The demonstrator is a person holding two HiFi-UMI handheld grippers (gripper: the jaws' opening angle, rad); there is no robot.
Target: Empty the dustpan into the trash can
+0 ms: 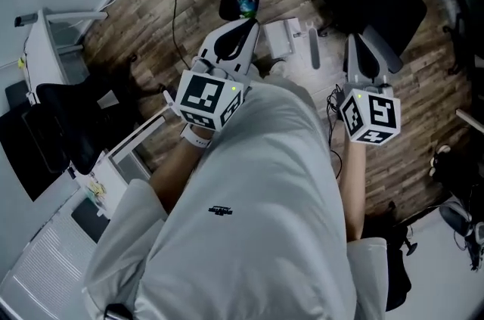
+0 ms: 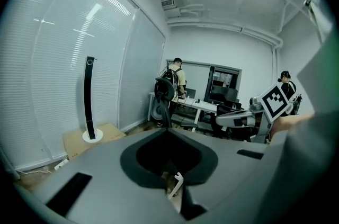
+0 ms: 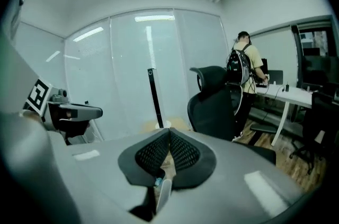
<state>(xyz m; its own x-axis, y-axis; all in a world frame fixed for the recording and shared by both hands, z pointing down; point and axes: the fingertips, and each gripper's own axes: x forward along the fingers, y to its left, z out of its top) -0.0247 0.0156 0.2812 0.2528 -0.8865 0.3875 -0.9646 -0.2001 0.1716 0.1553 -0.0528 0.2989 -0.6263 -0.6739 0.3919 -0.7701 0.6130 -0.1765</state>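
Wood floor (image 1: 151, 23) below, dustpan (image 1: 281, 37) down between left gripper (image 1: 243, 27) and right gripper (image 1: 355, 42), bin (image 1: 240, 1) just beyond, nearer left; both clamped shut, empty.

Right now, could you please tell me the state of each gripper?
Left gripper: closed, holding nothing.
Right gripper: closed, holding nothing.

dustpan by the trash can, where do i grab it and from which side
Grip the narrow white bar right of the dustpan, likely its handle. It lies flat, its end toward you, so come down from above with the right gripper, jaws across it.
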